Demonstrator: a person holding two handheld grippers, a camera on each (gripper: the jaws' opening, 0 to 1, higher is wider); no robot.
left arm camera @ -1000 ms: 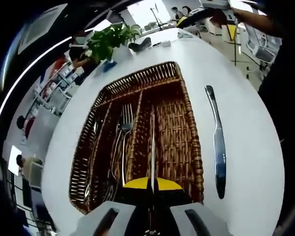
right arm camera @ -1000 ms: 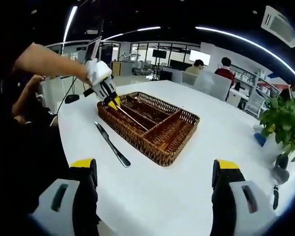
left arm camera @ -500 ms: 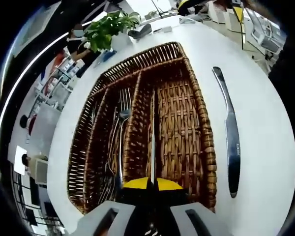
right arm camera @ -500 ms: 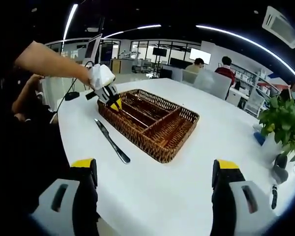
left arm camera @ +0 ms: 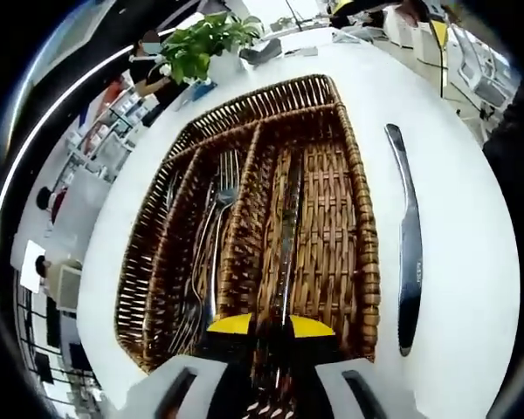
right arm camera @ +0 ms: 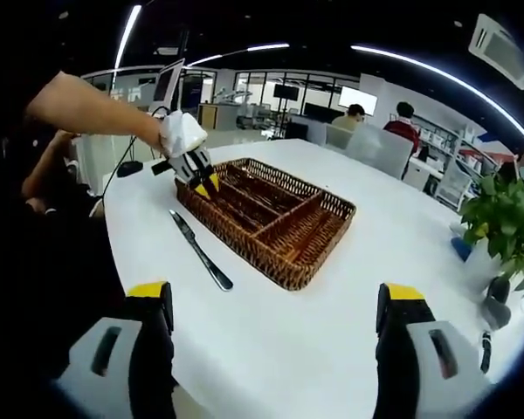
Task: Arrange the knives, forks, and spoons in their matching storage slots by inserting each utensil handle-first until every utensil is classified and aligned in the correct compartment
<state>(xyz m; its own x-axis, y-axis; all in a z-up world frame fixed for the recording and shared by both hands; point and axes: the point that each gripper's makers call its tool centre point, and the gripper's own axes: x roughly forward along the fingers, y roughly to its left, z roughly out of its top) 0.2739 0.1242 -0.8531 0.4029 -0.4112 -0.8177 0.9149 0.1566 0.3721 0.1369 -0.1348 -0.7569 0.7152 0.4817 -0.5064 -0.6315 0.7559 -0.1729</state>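
Note:
A brown wicker basket (left arm camera: 365,262) with long slots lies on the white table (left arm camera: 454,175). Its right slot holds a knife (left arm camera: 285,240) lying flat, blade pointing away. Just behind that knife's near end, my left gripper (left arm camera: 271,326) is open a little, its yellow tips apart. Several forks (left arm camera: 211,253) fill the middle slot, and more utensils (left arm camera: 170,218) lie dim in the left slot. A second knife (left arm camera: 409,253) rests on the table right of the basket. My right gripper (right arm camera: 275,297) hangs wide open over bare table, well short of the basket (right arm camera: 253,253), the loose knife (right arm camera: 201,251) and the left gripper (right arm camera: 205,185).
A potted plant (left arm camera: 201,48) stands beyond the basket's far end, also seen at the table's right side as the plant (right arm camera: 502,218). A small dark object (right arm camera: 486,349) lies near it. A person's arm (right arm camera: 87,109) holds the left gripper. People sit at desks in the background.
My left gripper's tips have parted and let go of the knife, which now lies flat in the right slot. The right gripper has stayed put.

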